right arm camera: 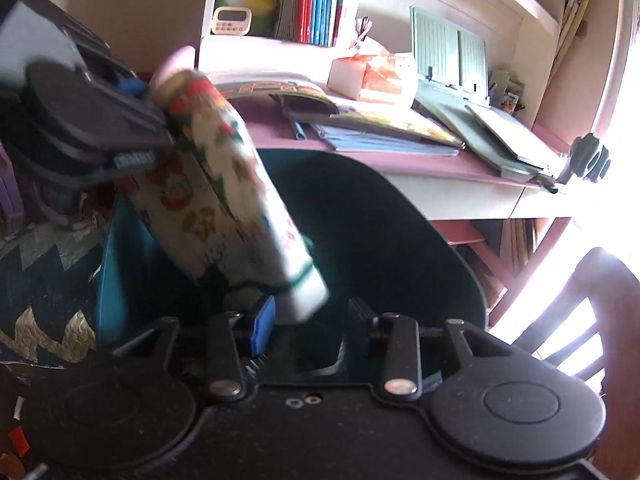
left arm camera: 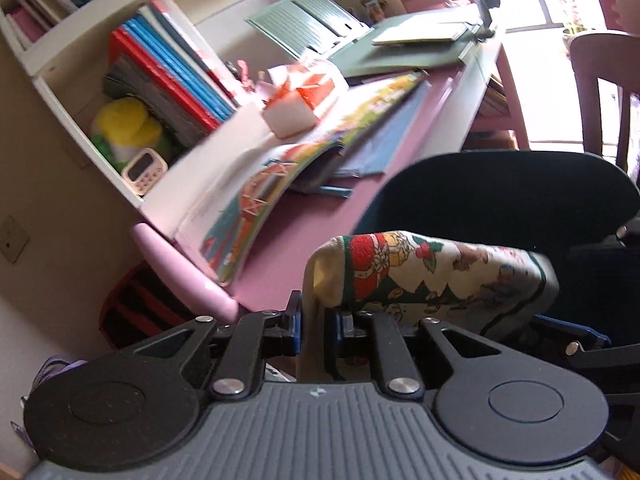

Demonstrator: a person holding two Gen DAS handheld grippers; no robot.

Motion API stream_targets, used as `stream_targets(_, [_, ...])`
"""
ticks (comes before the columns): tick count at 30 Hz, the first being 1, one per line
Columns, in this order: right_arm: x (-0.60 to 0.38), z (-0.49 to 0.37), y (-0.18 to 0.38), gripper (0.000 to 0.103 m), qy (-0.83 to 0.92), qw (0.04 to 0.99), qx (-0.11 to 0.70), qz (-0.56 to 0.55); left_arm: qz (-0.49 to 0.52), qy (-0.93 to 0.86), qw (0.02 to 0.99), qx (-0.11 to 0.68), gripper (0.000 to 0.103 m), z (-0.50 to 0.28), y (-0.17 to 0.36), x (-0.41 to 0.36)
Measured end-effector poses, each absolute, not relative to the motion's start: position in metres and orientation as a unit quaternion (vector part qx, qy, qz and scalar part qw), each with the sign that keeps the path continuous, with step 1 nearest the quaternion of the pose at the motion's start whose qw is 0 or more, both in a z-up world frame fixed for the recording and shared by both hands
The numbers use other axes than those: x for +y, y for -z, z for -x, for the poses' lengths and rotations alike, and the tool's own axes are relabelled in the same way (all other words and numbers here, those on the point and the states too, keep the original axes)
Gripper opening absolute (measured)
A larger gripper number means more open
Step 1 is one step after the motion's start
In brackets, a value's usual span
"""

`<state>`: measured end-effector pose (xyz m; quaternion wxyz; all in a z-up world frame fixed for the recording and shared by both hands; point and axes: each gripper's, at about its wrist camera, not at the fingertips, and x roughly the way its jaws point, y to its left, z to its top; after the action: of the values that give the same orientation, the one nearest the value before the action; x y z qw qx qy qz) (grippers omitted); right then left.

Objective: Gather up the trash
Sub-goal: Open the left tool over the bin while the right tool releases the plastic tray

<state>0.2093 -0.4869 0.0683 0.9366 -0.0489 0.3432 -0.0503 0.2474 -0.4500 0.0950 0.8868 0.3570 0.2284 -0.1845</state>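
Christmas-printed wrapping paper roll (left arm camera: pixel 420 276), crumpled, clamped in left hand-held gripper (left arm camera: pixel 316 320); right hand-held gripper (right arm camera: pixel 310 320) spread, holding nothing.

Left gripper (left arm camera: pixel 316 330): ribbed grey body, black linkage arms, silver rivets, two round black discs at 7 and 5 o'clock, blue pads (left arm camera: pixel 295 328). Right gripper (right arm camera: pixel 310 326): black body, same rivets, discs, blue pad (right arm camera: pixel 262 326).

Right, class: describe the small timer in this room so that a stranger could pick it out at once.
Start at the white bookshelf behind the pink desk. In its lower compartment, beside the yellow plush toy, stands the timer. It is the only cream, rounded gadget there, with a dark screen above rows of little buttons.
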Motion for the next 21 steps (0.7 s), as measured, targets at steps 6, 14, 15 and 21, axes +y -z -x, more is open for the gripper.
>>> stream_targets(6, [-0.487, -0.206, -0.070, 0.052, 0.044, 0.935, 0.347, 0.066, -0.344, 0.213, 0.876, 0.263, 0.017, -0.248, -0.080, -0.459])
stream_targets(14, [-0.494, -0.200, -0.078, 0.056, 0.041, 0.937, 0.342, 0.055, -0.296, 0.238, 0.878, 0.290, 0.050, -0.243, -0.077, -0.454])
stream_targets(15, [-0.494, -0.198, -0.079, 0.056, 0.041, 0.937, 0.341, 0.055, -0.290, 0.239, 0.881, 0.289, 0.071, -0.241, -0.079, -0.453])
stream_targets(21, [-0.493, -0.184, -0.090, 0.057, 0.042, 0.940, 0.334, 0.060, -0.250, 0.249, 0.893, 0.281, 0.076, -0.232, -0.099, -0.433])
